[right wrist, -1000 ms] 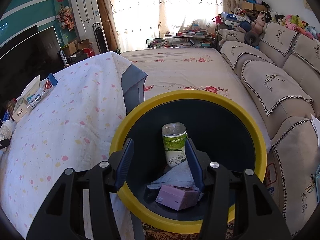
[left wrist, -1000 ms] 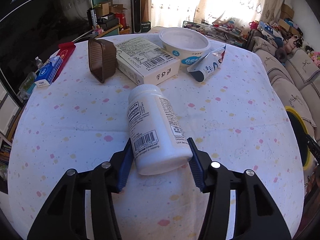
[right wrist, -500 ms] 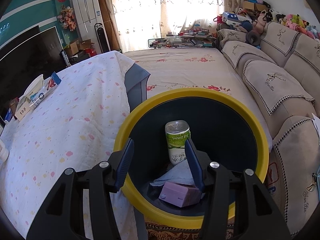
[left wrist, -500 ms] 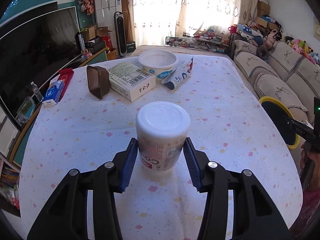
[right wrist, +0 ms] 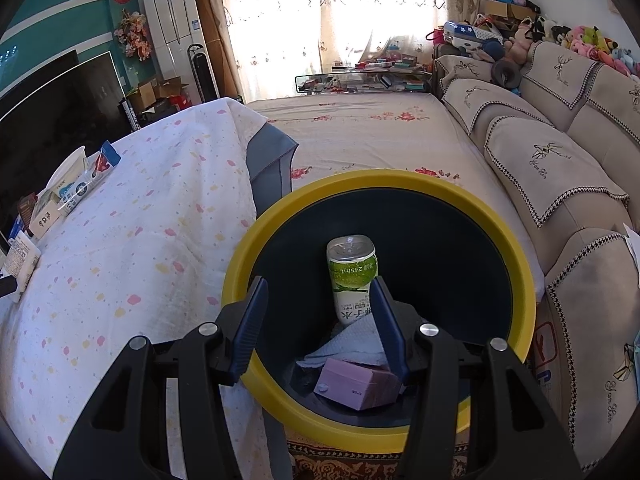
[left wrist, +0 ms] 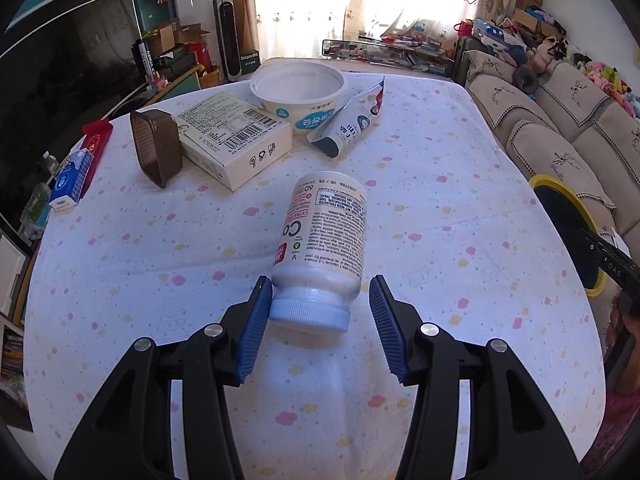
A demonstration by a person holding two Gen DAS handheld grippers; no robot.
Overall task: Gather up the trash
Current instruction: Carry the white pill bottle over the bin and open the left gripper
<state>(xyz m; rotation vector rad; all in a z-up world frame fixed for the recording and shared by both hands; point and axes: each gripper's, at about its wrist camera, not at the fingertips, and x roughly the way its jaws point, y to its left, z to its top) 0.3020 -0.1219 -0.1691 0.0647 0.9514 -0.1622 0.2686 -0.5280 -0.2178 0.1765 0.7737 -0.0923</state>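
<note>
Half a second back the white pill bottle (left wrist: pixel 322 240) stood upright with its cap facing us; now it has toppled and lies on the tablecloth (left wrist: pixel 460 208), base pointing far, cap near, right between the fingers of our left gripper (left wrist: pixel 320 322). The jaws have widened too: the left blue pad (left wrist: pixel 256 328) seems to touch the cap's edge, the right pad stands clear with cloth showing in the gap. So we have hold of nothing on that side; the bottle looks dropped, or is just resting.

How will it handle? We judge it a stiff, smooth plastic cylinder, probably light if empty, and round enough to roll away on this cloth. The ribbed cap offers grip but is narrow; the label-wrapped body just beyond it is broader, and that's where we'd close, square across the middle.

Over on the right, our right gripper (right wrist: pixel 318 320) hangs wide open and empty over the yellow-rimmed bin (right wrist: pixel 520 280), which has barely shifted in view. Inside we see a green can (right wrist: pixel 352 276) standing, crumpled tissue (right wrist: pixel 352 340) and a pink box (right wrist: pixel 356 384).

Far across the table more trash waits: a cream carton (left wrist: pixel 236 144), a brown tray (left wrist: pixel 156 148) tipped on edge against it, a white tub (left wrist: pixel 298 94), and a torn wrapper (left wrist: pixel 348 124) leaning beside the tub. At the left edge sits a small blue pack (left wrist: pixel 70 180).
</note>
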